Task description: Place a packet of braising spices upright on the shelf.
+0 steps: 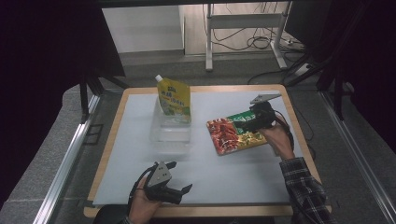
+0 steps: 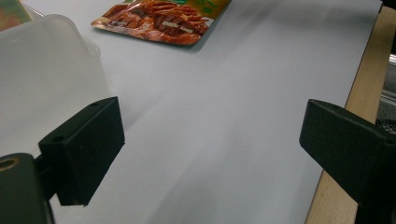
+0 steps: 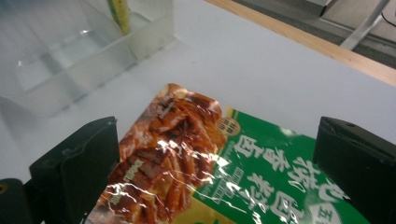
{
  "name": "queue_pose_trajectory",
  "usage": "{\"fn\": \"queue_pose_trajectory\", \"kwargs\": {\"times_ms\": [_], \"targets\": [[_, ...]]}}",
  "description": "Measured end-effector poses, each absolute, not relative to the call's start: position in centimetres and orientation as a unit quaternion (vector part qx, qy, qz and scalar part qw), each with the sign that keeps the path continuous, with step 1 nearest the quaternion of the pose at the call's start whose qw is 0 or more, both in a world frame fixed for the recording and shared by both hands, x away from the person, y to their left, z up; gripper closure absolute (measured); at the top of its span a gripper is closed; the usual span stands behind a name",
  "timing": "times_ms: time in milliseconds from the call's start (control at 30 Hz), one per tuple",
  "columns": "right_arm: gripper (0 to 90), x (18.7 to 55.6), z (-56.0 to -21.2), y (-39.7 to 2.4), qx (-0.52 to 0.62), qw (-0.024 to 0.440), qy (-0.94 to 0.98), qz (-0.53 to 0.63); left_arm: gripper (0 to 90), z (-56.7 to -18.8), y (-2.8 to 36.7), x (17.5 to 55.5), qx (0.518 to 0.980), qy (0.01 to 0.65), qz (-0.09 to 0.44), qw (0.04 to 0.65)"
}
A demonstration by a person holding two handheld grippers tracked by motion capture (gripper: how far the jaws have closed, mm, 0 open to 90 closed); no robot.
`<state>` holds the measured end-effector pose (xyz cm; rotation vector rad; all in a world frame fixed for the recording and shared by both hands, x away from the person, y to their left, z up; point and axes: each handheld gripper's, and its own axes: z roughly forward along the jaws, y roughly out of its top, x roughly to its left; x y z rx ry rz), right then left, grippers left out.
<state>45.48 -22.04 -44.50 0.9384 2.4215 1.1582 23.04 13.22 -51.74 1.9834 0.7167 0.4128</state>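
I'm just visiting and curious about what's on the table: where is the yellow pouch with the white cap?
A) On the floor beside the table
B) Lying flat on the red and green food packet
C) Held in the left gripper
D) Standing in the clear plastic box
D: the yellow pouch stands upright inside the clear plastic box, apart from the food packet and both grippers.

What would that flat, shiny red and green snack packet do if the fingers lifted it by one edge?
The crinkled, glossy red and green foil snack packet would probably sag, since it lies flat and thin on the pale grey mat. Its shiny film looks slippery. It seems light for its size.
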Motion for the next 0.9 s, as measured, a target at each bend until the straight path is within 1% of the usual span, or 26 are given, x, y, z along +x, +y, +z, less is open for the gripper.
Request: {"fn": "queue_pose_trajectory", "kwargs": {"times_ms": [133, 300, 600, 667, 900], "targets": [[0.6, 45.9, -45.1, -23.1, 0.342, 0.144, 0.838, 0.400, 6.2, -51.7, 13.3, 23.0, 0.812, 0.294, 0.169, 0.476], [0.6, 46.5, -45.9, -24.5, 0.363, 0.151, 0.838, 0.379, 6.3, -51.7, 13.3, 23.1, 0.812, 0.293, 0.169, 0.475], [0.7, 48.0, -48.1, -27.5, 0.412, 0.128, 0.832, 0.349, 6.3, -51.8, 13.1, 23.1, 0.816, 0.289, 0.167, 0.472], [1.4, 48.4, -48.6, -27.9, 0.424, 0.116, 0.830, 0.344, 6.3, -51.8, 13.1, 23.0, 0.816, 0.289, 0.168, 0.471], [6.9, 49.5, -50.0, -28.6, 0.447, 0.103, 0.827, 0.325, 6.3, -51.8, 13.0, 23.0, 0.818, 0.287, 0.168, 0.469]]}}
